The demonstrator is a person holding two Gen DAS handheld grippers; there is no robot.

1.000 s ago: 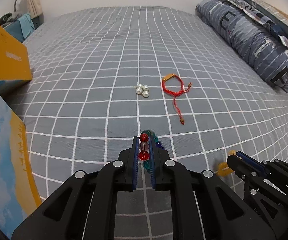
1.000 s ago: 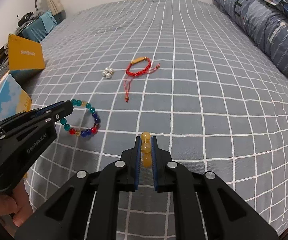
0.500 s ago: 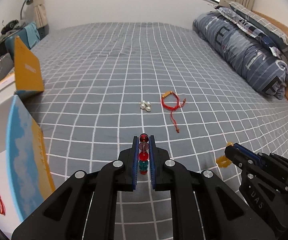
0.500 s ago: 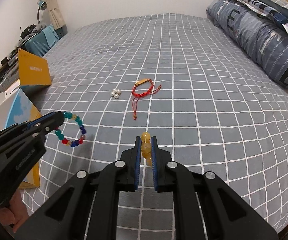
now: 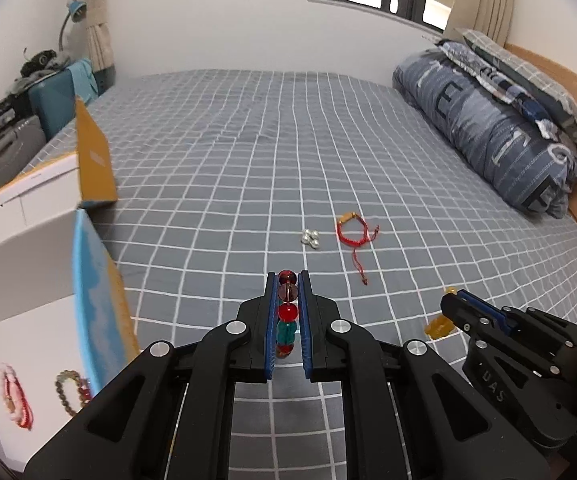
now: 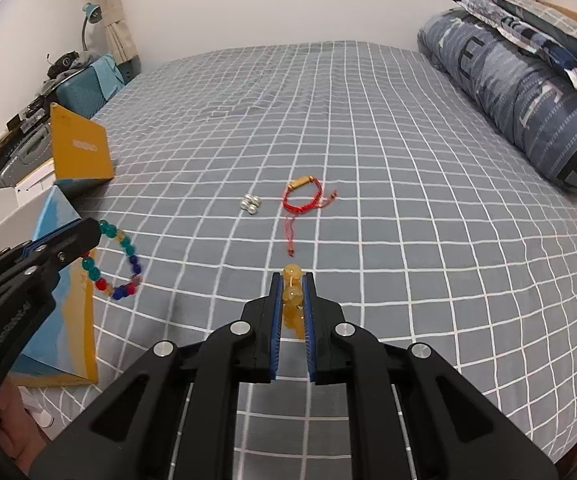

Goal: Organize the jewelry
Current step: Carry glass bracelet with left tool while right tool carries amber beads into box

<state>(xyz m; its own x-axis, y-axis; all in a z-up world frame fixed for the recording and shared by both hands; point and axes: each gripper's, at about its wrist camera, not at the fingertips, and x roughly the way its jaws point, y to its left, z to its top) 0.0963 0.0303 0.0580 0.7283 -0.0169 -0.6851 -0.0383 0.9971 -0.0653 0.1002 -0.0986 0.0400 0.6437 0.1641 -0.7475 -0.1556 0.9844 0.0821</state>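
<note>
My left gripper (image 5: 287,280) is shut on a multicoloured bead bracelet (image 5: 287,312) and holds it above the bed; the bracelet hangs as a loop in the right wrist view (image 6: 118,264). My right gripper (image 6: 291,280) is shut on a yellow bead bracelet (image 6: 291,300), which also shows in the left wrist view (image 5: 440,326). A red cord bracelet (image 5: 354,234) and a small cluster of silver beads (image 5: 311,238) lie on the grey checked bedspread (image 5: 248,168). An open white box with a blue lid (image 5: 88,300) at the left holds a pink bracelet (image 5: 14,396) and a dark bead bracelet (image 5: 70,390).
A second open box with an orange lid (image 5: 94,160) stands further back on the left. A folded blue quilt and pillows (image 5: 500,128) lie along the right side. Suitcases and clutter (image 5: 20,120) stand beyond the bed's left edge.
Both grippers have lifted off the bed with their bracelets and drawn back. The left gripper has moved toward the blue-lidded box, whose inside has come into view.
</note>
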